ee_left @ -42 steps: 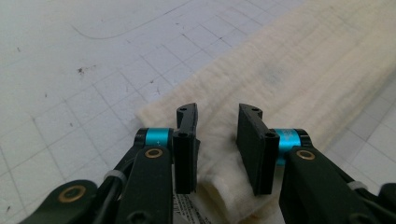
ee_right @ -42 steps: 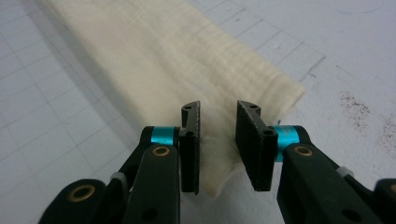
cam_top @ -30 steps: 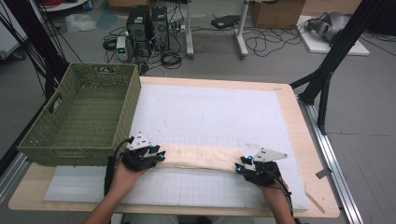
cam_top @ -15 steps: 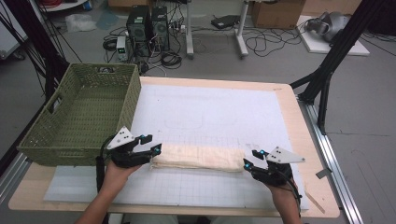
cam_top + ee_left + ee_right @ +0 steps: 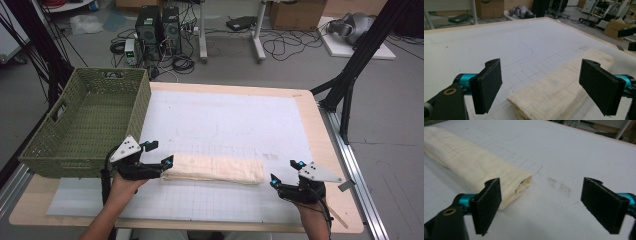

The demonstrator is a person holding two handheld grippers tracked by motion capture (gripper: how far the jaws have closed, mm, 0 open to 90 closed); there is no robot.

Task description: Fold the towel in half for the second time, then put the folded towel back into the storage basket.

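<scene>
Your folded cream towel (image 5: pixel 215 169) lies flat on the white gridded mat (image 5: pixel 230 120), along its near part, with the long side running left to right. Your left gripper (image 5: pixel 159 154) sits at the towel's left end; its jaws have just been opening and now stand wide, with the towel's end lying on the mat between them, untouched by the pads. Your right gripper (image 5: pixel 287 172) is just beyond the towel's right end, a little apart from it; its jaws have also just been opening, stand wide and hold nothing. The green woven basket (image 5: pixel 85 125) stands left of the towel, past its far left corner.
</scene>
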